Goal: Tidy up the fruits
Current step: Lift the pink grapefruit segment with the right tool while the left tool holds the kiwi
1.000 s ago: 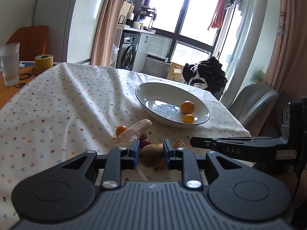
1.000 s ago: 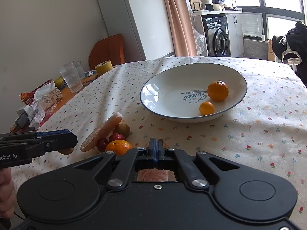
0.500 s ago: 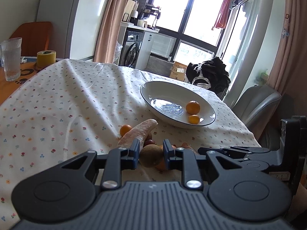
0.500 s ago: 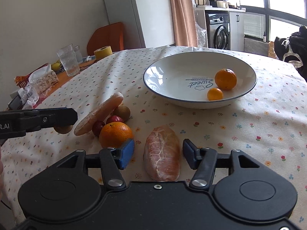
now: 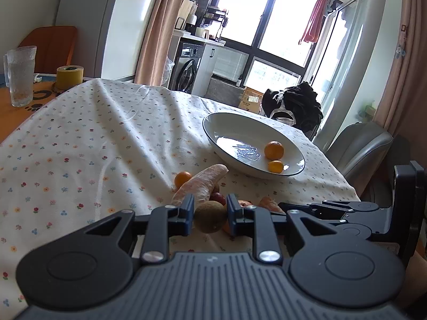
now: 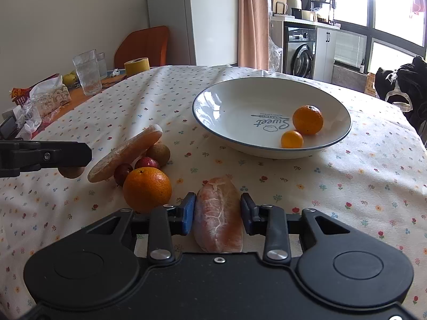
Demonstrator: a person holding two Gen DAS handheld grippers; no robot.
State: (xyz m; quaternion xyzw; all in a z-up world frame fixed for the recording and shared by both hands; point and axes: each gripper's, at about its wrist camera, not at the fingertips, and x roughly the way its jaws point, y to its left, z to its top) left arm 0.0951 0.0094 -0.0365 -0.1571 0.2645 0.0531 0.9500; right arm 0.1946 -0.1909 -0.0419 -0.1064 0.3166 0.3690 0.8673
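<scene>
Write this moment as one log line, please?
left hand-held gripper: shut on brown fruit | right hand-held gripper: open around peeled segment | bowl: two oranges

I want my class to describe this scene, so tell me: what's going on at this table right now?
A person with a gripper in each hand is sorting fruit. The left gripper is shut on a brown kiwi. The right gripper is open around a peeled pomelo segment on the tablecloth. The white bowl holds two oranges; more fruit waits outside it.
</scene>
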